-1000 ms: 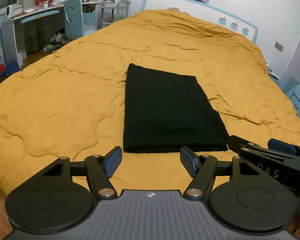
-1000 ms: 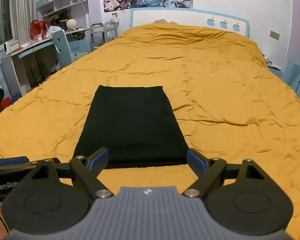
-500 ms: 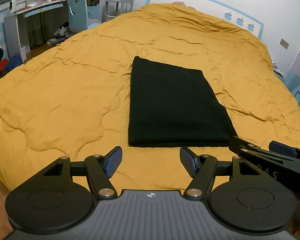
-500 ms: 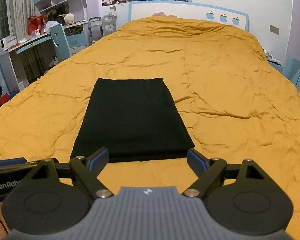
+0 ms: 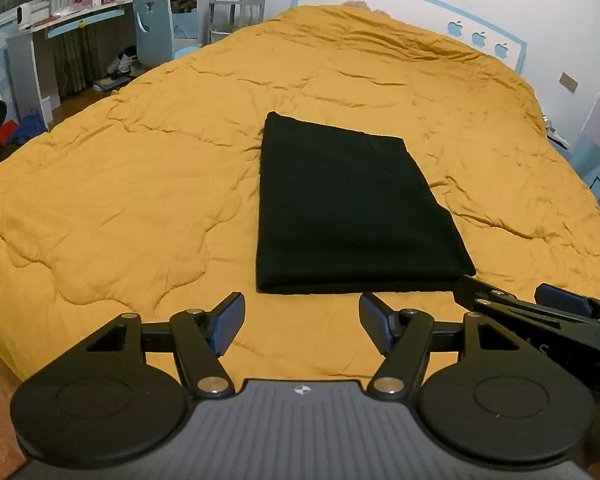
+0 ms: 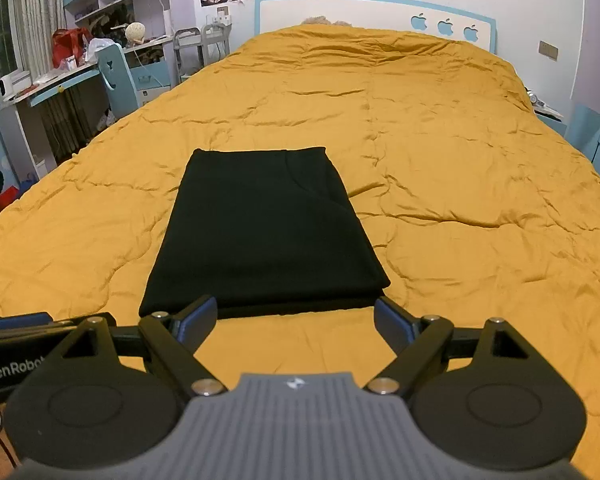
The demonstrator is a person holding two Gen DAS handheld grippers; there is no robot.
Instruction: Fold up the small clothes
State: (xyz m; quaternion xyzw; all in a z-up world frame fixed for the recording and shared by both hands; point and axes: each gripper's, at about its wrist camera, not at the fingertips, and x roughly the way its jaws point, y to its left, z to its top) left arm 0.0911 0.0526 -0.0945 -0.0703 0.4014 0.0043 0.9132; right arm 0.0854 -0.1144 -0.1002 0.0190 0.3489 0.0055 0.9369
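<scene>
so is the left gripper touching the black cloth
Apart. The left wrist view shows yellow quilt between the open left gripper and the black cloth.

Dim, warm indoor light; both views sharp.
Strong fisheye bending and dark vignette at frame corners; soft shadows, no glare, slight noise in dark areas.

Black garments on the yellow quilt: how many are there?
1. A single folded black garment lies flat on the yellow quilt, just beyond both open claws. Layers folded inside it cannot be told apart.
</scene>
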